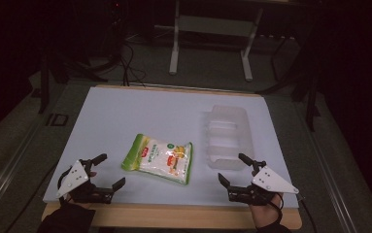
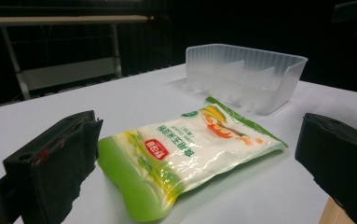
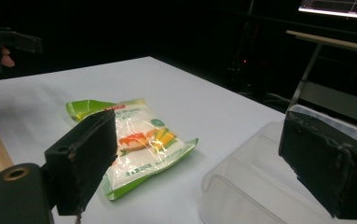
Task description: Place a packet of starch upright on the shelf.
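The room is dark, and a white tabletop [image 1: 125, 111] is the one bright spot. A green and white bag [image 1: 158, 158] lies flat on it, just left of a clear tray [image 1: 227, 137], close but not touching. The tray has little walls inside and looks empty, though it is see-through and hard to read.

The left gripper [image 1: 107, 171] waits near the bag's left side with its fingers [image 2: 57, 163] wide open and holding nothing. The right gripper [image 1: 234, 169] sits in front of the tray, also wide open and empty.

The bag is smooth and puffy. If the fingers pinch its fat middle, it could slip out or slide away across the tabletop. A hard squeeze might pop it. The bag also looks wider than the tray's slots, so it may catch on a wall. The light tray could get bumped and scoot.
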The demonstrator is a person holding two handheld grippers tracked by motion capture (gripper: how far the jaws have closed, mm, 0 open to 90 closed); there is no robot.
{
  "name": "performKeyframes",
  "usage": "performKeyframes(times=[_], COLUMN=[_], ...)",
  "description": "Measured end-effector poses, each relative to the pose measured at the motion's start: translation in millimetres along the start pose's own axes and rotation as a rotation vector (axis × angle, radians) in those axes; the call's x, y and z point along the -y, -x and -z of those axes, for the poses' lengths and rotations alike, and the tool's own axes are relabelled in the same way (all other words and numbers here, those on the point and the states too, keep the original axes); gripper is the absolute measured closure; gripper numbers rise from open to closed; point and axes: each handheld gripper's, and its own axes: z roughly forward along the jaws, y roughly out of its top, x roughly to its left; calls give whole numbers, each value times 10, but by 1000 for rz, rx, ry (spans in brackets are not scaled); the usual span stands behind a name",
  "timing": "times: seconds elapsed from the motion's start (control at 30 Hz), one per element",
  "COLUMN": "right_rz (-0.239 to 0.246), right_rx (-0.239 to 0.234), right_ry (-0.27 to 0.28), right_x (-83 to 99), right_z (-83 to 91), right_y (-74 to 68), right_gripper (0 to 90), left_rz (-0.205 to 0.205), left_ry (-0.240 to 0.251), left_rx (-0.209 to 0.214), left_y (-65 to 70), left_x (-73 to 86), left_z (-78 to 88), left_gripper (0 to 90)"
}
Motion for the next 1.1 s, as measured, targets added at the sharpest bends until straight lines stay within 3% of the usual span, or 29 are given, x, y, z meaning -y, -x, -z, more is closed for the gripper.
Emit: performKeyframes(times=[0.37,0.4,0.57,0.77,0.8,0.93,1.1], right_rz=[26,26,46,58,53,44,44], right_rx=[-5,-5,-16,-18,-19,-22,-25], right_ry=[40,40,49,46,46,42,32], right_x=[-66,-66,-87,-83,-81,-79,-79], right_z=[53,53,53,41,36,33,28], right_y=[-90,-90,-134,-145,-144,-144,-154], right_gripper=[112,112,110,110,110,110,110], left_rz=[-16,-8,-26,-20,-25,-23,34], left_ry=[-1,-14,-2,-77,-87,-90,-136], left_rx=[21,44,70,111,139,140,122], left_y=[49,82,210,275,265,214,1], left_x=[-30,-62,-189,-258,-285,-327,-300], left_z=[-17,-24,-14,-73,-88,-133,-266], left_gripper=[0,0,0,0,0,0,0])
